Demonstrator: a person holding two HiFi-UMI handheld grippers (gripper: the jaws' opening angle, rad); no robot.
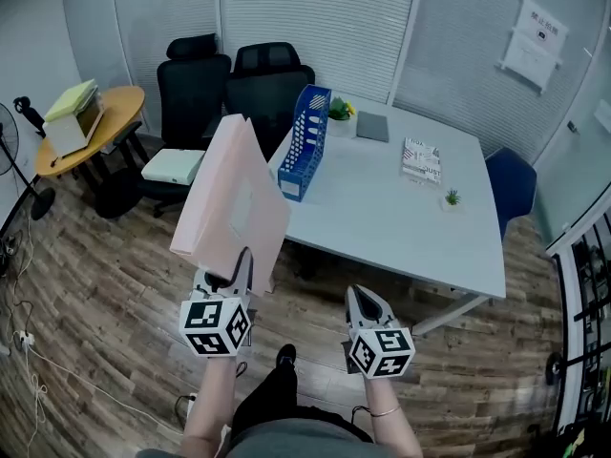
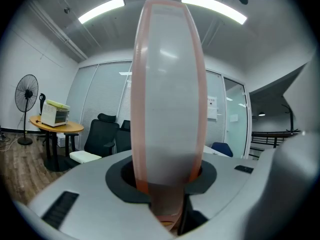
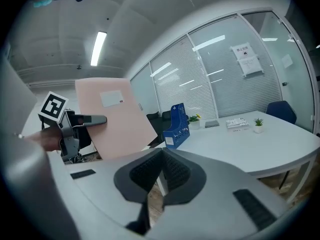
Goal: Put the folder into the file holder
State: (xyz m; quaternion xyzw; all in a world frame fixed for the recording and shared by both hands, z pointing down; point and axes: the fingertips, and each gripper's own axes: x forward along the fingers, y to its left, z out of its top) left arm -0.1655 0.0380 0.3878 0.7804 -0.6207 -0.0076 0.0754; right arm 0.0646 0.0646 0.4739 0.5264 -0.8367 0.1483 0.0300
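A thick pink folder (image 1: 232,198) stands upright in the air in front of the white table (image 1: 401,219), and my left gripper (image 1: 234,273) is shut on its lower edge. In the left gripper view the folder's spine (image 2: 169,94) fills the middle, clamped between the jaws. The blue file holder (image 1: 305,141) stands empty at the table's near left corner, also visible in the right gripper view (image 3: 176,125). My right gripper (image 1: 368,305) hangs to the folder's right, below the table edge, with its jaws together and nothing in them. From its camera I see the folder (image 3: 114,115) and the left gripper (image 3: 75,126).
Two black office chairs (image 1: 229,89) stand behind the file holder. On the table lie a grey notebook (image 1: 372,126), a booklet (image 1: 421,159) and two small plants (image 1: 451,197). A round wooden table (image 1: 91,127) with a box stands at the left, a blue chair (image 1: 511,187) at the right.
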